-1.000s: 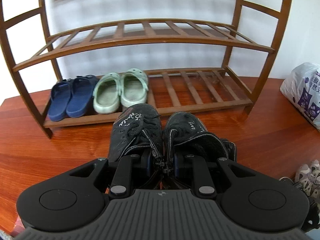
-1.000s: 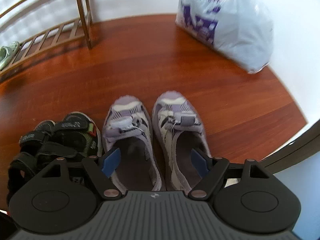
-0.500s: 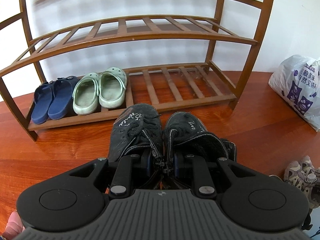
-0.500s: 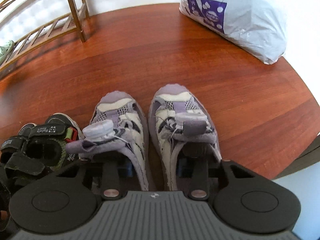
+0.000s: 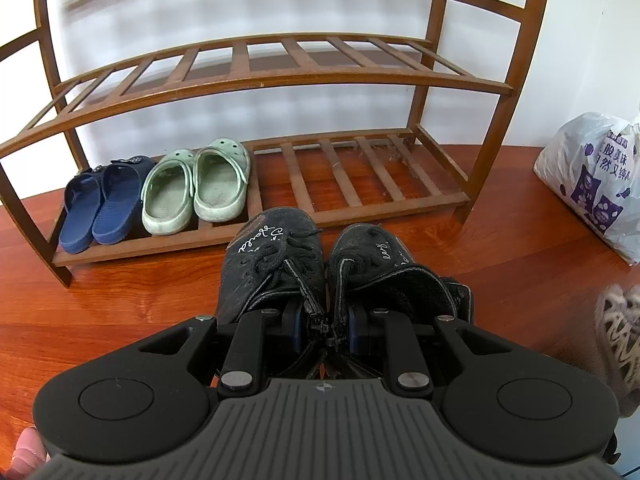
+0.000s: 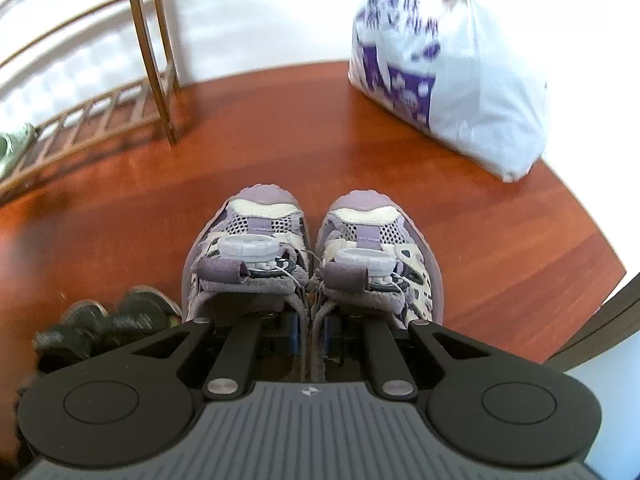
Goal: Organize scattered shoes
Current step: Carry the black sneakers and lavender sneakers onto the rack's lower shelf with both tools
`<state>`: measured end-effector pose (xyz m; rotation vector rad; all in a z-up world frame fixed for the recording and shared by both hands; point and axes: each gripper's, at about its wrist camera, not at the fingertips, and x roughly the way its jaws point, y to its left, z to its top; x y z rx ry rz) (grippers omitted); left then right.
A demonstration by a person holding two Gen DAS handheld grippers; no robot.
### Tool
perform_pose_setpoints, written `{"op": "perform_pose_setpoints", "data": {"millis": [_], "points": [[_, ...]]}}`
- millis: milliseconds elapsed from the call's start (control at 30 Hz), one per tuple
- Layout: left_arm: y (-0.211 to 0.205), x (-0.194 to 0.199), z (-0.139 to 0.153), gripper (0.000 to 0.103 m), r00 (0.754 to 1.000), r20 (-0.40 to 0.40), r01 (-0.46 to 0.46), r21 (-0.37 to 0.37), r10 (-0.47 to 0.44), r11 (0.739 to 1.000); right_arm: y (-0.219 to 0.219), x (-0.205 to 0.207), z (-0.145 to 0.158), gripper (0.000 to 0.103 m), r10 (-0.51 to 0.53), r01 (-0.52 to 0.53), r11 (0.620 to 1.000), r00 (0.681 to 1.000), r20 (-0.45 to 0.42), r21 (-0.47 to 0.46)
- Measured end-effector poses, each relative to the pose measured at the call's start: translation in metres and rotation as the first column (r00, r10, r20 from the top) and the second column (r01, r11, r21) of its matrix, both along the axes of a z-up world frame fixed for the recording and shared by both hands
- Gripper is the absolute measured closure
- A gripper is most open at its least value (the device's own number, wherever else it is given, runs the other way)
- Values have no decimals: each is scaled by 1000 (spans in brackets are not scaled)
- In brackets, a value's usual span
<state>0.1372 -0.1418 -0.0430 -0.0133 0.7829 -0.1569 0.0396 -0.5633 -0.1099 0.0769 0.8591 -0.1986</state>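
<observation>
Now, left tongs (image 5: 325,330): clamped on the inner collars of the 2 black lace-up boots (image 5: 280,256), pinching them together at lower centre of the left wrist view.
Black boots: side by side, toes pointing at the shoe rack (image 5: 280,76), white script on each toe; whether they touch the floor cannot be told.
Right tongs (image 6: 310,330): closed on the inner collars of the 2 lilac dial-lace sneakers (image 6: 256,240), centre of the right wrist view.
Lilac sneakers: held as a pair, toes forward over the wooden floor (image 6: 280,128); they also show blurred at the right edge of the left wrist view.
Shoe rack: wooden, slatted, against the white wall; in the left view its bottom shelf carries 2 pairs at the left end, and the right part is bare slats.
Navy slides (image 5: 100,204): far left of the bottom shelf.
Mint green clogs (image 5: 196,188): just beside the slides, to their right.
Black strap sandals (image 6: 104,320): lower left of the right view, blurred, on the floor beside the sneakers.
White plastic bag (image 6: 460,80): purple print, upper right, on the floor by the wall.
</observation>
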Motion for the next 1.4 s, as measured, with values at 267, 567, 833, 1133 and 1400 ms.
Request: {"op": "perform_pose_setpoints", "data": {"millis": [267, 567, 833, 1133, 1400], "points": [[1, 16, -4, 80, 1000, 23, 20, -16, -19, 1000, 34, 34, 44, 91, 48, -49, 998, 999, 15, 27], [-1, 56, -7, 80, 999, 42, -5, -46, 7, 999, 94, 98, 50, 91, 169, -170, 984, 985, 21, 62], [-4, 100, -20, 80, 996, 51, -71, -123, 78, 990, 137, 157, 44, 91, 252, -255, 962, 967, 42, 94], [-5, 139, -34, 80, 990, 51, -124, -138, 132, 983, 170, 204, 35, 91, 328, -331, 938, 944, 41, 100], [-12, 164, -53, 80, 979, 91, -167, -132, 180, 977, 185, 237, 23, 91, 336, -339, 936, 941, 50, 94]]}}
